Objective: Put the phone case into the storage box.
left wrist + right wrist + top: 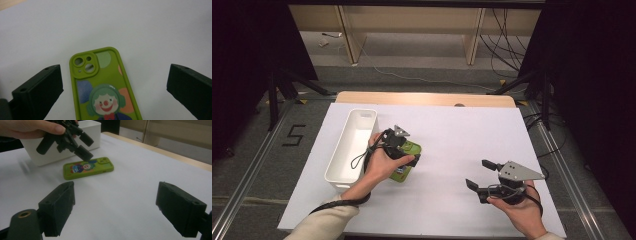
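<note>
On the white-covered table (pixel 447 140), a green phone case (pixel 88 168) printed with a clown lies flat, just beside the white bin (pixel 349 147) at the left. The left gripper (pixel 404 155) hangs directly over the case, fingers (pixel 37 90) spread wide and clear of both its long edges. The right gripper (pixel 482 175) sits well apart at the right, fingers likewise parted on nothing. A wooden strip edges the far side. Beyond: grey floor, cables, tripod legs, dark curtains.
</note>
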`<state>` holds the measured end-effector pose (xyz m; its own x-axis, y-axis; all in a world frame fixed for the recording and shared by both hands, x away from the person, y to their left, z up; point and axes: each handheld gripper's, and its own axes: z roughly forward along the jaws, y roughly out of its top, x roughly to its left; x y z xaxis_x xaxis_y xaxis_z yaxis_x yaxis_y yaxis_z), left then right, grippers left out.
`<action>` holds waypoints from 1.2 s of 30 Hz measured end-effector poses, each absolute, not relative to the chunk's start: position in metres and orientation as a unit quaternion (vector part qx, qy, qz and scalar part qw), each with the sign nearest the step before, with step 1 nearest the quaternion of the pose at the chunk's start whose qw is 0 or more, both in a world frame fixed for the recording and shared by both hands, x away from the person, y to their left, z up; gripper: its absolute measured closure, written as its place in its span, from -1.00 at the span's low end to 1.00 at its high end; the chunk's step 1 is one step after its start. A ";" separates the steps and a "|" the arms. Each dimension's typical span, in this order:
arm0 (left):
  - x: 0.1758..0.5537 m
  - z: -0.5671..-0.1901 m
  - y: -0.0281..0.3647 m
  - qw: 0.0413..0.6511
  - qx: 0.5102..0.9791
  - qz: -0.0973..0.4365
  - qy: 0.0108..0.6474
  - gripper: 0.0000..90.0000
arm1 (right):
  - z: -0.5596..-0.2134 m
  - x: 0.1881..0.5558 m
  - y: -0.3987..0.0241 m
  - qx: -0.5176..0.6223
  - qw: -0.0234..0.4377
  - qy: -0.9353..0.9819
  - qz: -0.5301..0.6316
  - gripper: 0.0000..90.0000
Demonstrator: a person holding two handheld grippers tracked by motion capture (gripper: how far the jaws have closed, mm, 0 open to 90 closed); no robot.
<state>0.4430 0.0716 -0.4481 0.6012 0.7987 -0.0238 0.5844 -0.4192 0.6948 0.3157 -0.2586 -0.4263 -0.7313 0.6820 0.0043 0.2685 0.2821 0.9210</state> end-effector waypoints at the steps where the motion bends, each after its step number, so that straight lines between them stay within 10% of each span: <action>1: 0.447 -0.450 0.070 0.336 0.828 0.155 0.421 -1.00 | -0.427 0.316 -0.259 0.307 0.200 0.775 0.515 -0.63; 36: 0.500 -0.480 0.044 0.249 0.828 0.141 0.483 -0.98 | -0.429 0.317 -0.259 0.304 0.195 0.777 0.515 -0.63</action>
